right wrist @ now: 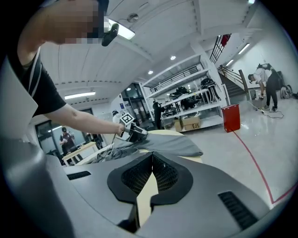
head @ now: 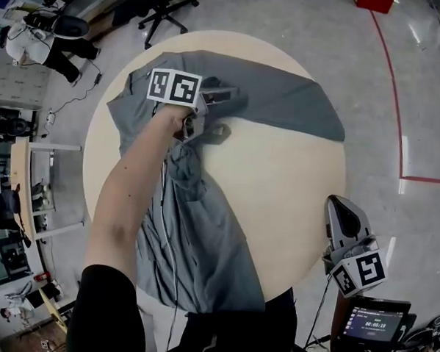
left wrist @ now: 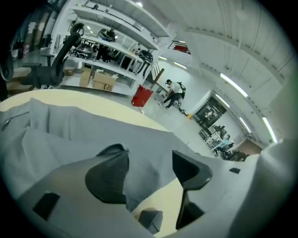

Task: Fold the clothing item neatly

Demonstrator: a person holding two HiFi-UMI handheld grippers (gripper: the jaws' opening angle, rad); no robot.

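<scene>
- The round table point(head: 293, 183) has a light, creamy top.
- The grey clothing point(head: 202, 237) lies on the left side of the table, running from the near edge to the far edge.
- At the far side, one part of the grey clothing stretches out to the right.
- The near end of it hangs a little over the table's near edge.
- It is bunched up in the middle, just on the near side of the left gripper point(head: 222, 114).
- The left gripper is over the far part of the table, at the end of a bare arm point(head: 131, 196).
- In the left gripper view, the left gripper point(left wrist: 149, 162) has its two jaws spread apart.
- A fold of the grey clothing point(left wrist: 93, 135) sits in the gap between them, but the jaws do not squeeze it.
- The right gripper point(head: 340, 207) is off the right side of the table, near its edge and well apart from the cloth.
- In the right gripper view, the right gripper point(right wrist: 152, 160) has its jaws pressed together, with nothing between them.
- A small screen point(head: 374, 323) glows at the near right.
- A red line point(head: 390, 92) runs along the shiny floor on the right.
- A black office chair point(head: 164, 10) stands on the floor past the far side of the table.
</scene>
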